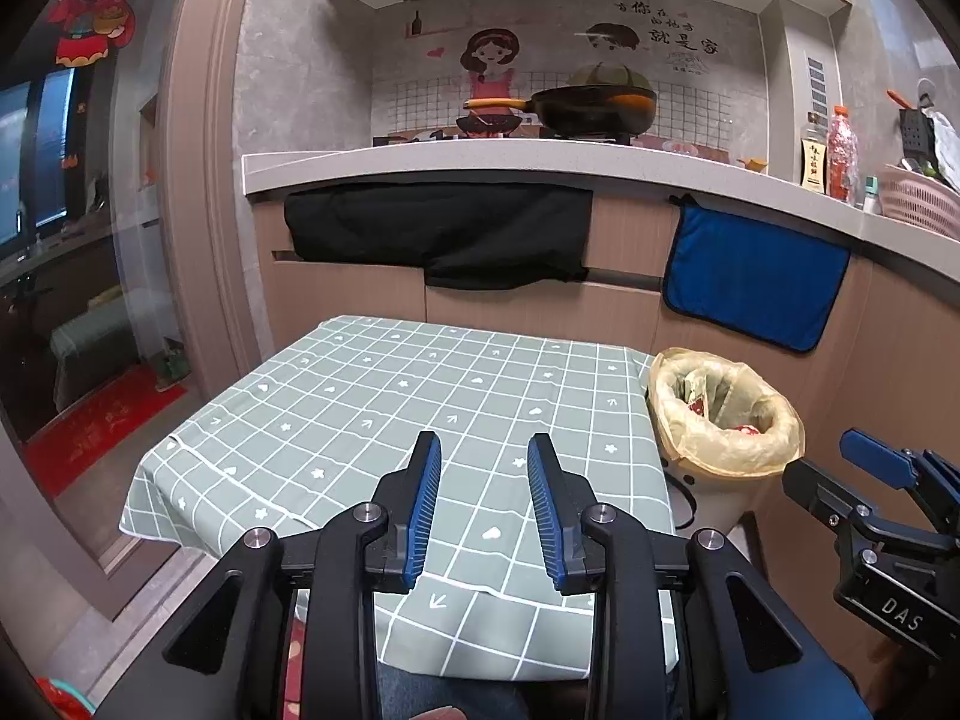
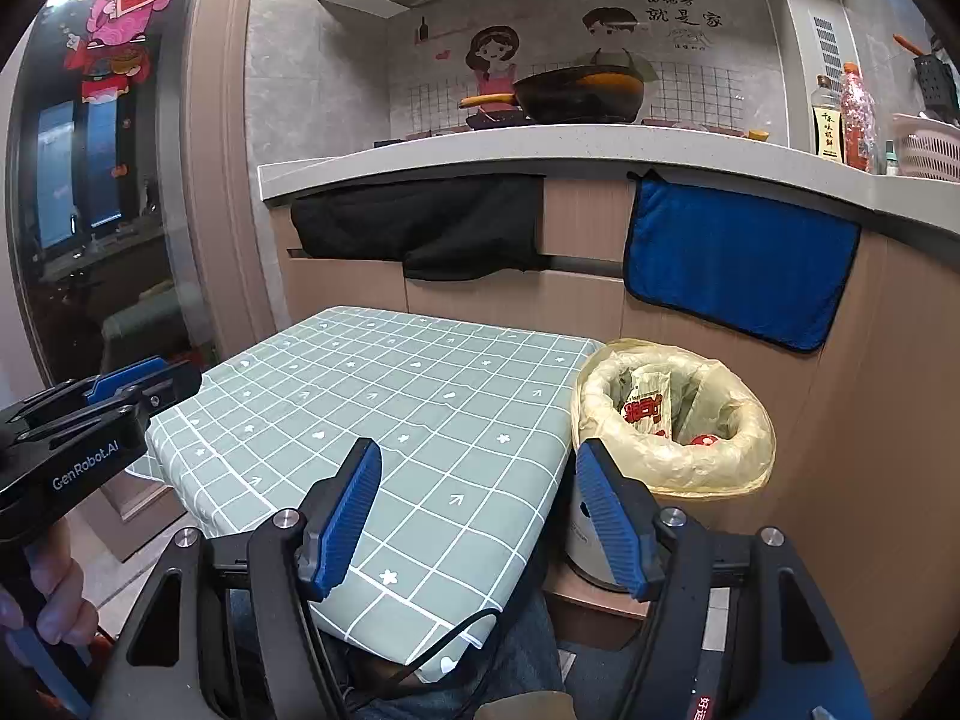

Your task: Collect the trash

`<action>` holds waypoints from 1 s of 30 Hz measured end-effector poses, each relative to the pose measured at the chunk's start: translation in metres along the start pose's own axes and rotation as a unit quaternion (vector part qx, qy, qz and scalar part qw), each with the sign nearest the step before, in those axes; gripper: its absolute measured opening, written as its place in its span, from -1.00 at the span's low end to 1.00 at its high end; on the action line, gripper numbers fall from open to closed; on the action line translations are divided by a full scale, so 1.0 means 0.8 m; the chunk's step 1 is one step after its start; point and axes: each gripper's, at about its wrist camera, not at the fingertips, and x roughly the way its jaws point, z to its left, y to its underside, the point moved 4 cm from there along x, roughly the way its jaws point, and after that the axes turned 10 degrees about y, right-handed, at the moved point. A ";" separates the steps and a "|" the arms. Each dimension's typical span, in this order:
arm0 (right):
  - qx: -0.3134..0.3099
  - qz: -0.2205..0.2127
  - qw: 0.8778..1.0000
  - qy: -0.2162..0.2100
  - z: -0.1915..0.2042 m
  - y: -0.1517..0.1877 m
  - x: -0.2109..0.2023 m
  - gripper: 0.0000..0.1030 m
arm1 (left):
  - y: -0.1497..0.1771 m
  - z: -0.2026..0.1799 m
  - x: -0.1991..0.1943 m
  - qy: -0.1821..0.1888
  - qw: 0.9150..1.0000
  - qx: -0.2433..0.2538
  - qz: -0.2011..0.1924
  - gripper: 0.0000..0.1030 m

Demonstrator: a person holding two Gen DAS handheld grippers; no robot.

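Hovering apart and empty over the table [image 1: 372,396], both the left gripper [image 1: 483,450] and right gripper [image 2: 477,459]; wrappers [image 2: 645,405] in the bin [image 2: 672,462] look light, crinkly, best pinched by an edge.

walls: grey tile, cartoon mural [image 1: 489,60] | counter [image 1: 480,153]: pale stone | cabinets [image 2: 600,300]: light wood | door [image 1: 78,210]: dark glass

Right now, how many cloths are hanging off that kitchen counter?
2. A black cloth hangs under the counter at the left, below the pan. A blue cloth hangs further right, above the lined bin. Others could be out of view.
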 end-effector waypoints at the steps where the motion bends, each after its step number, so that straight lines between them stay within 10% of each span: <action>1: 0.000 0.000 1.000 0.001 0.000 0.000 0.000 0.27 | 0.001 -0.001 -0.001 0.000 1.000 0.000 0.001 -0.39; 30: 0.007 0.000 1.000 0.002 -0.011 -0.001 -0.001 0.29 | 0.004 -0.005 0.009 0.022 1.000 0.014 0.013 -0.39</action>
